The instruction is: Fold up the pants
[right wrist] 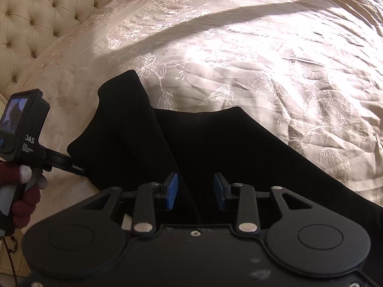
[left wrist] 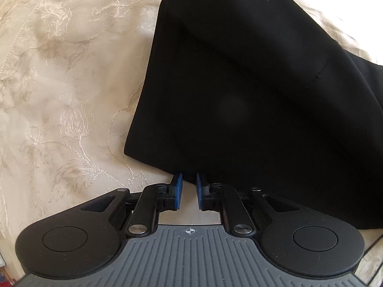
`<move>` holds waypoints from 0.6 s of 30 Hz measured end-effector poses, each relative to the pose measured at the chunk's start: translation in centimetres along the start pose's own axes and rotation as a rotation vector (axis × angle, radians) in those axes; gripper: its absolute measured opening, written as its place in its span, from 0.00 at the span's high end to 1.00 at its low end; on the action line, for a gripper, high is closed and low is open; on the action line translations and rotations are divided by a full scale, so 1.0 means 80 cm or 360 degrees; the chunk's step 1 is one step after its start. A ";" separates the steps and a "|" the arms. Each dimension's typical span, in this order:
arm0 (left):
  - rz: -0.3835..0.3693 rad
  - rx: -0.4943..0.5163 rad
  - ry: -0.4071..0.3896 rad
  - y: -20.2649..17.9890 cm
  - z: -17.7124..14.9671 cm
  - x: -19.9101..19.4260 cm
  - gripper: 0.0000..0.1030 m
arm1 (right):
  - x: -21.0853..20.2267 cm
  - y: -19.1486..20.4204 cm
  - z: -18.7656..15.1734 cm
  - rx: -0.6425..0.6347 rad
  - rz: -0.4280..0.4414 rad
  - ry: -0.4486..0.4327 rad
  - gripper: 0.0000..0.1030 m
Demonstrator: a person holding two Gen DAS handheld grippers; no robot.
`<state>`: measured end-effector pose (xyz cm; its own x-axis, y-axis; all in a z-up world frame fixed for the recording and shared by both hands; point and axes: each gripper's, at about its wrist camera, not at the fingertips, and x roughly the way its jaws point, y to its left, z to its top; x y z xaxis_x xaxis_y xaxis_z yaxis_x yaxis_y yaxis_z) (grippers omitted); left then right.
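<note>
The black pants (left wrist: 239, 100) lie partly folded on the embroidered bedspread (left wrist: 59, 83). Left gripper (left wrist: 188, 187) spread at their near edge (nothing pinched), right gripper (right wrist: 195, 189) spread above them — probably between folds; next, pinch an edge.

The only readable lettering stands on the left gripper (right wrist: 79, 167), seen at the left edge of the right wrist view. On the black camera housing (right wrist: 22, 129), below its small lit screen (right wrist: 13, 114), white capitals read "DAS", the first letter partly cut by the housing's edge. Under those capitals sit three tiny white lines; they seem to say "Data Acquisition System", though they are almost too small to tell. On the black bar (right wrist: 59, 161) that runs from the housing toward the pants (right wrist: 239, 155), a small white mark appears to read "GenRobot.AI", blurred. The left wrist view shows no readable text
</note>
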<state>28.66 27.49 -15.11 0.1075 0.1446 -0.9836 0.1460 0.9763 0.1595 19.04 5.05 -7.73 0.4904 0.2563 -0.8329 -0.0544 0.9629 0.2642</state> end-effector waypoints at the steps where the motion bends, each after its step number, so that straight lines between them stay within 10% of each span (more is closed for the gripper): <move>1: -0.0012 0.0022 0.0001 0.001 0.001 0.001 0.88 | 0.012 0.003 0.009 -0.0012 -0.0005 0.0012 0.66; 15: -0.0089 -0.0098 -0.0183 0.090 0.008 -0.063 0.88 | 0.128 0.023 0.090 0.0048 0.0270 0.0156 0.62; 18: -0.0089 -0.0144 -0.0264 0.109 0.022 -0.091 0.87 | 0.130 0.038 0.091 0.0011 0.0365 0.0181 0.92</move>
<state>30.91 34.70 -6.44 0.2633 0.0684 -0.9623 0.0680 0.9937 0.0893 30.31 10.03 -12.04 0.3651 0.4760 -0.8001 -0.1465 0.8781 0.4555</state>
